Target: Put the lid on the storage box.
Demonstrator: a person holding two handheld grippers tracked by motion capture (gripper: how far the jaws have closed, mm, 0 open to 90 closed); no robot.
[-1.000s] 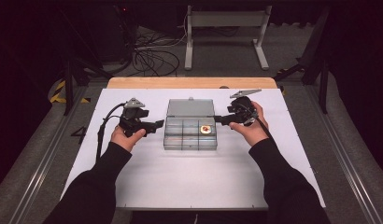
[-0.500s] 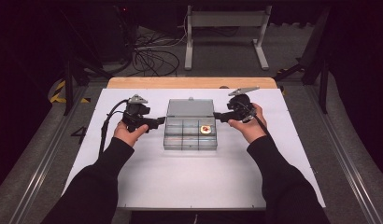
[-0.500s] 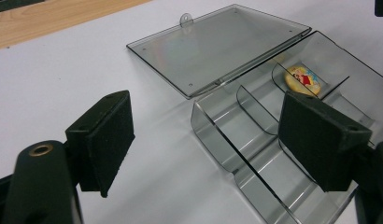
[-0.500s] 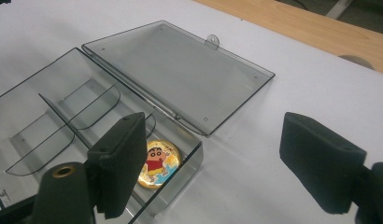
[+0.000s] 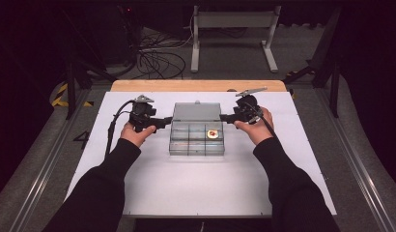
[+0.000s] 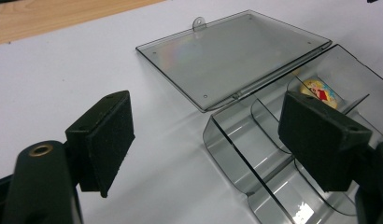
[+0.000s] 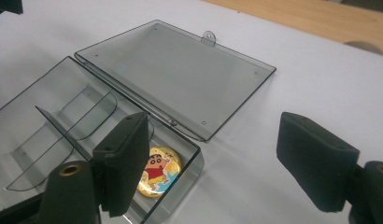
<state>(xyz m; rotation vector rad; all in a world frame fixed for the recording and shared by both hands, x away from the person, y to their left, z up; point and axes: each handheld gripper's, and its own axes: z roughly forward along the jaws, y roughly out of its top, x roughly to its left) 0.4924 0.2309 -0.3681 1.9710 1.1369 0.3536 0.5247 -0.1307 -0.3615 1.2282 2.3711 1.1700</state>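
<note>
The clear plastic compartment box (image 5: pixel 196 140), lid laid open mid-table, is straddled at its side walls by the wide-open left gripper (image 5: pixel 166 120) and right gripper (image 5: pixel 226 117); judged light, stiff and slippery, it would best be held by those walls.

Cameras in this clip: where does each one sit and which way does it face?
High view: above the person's side, facing forward and down on the white table; both forearms enter from below.
Left gripper view: on the left gripper, facing the clear box.
Right gripper view: on the right gripper, over the badge.
Shared: the open lid.
</note>
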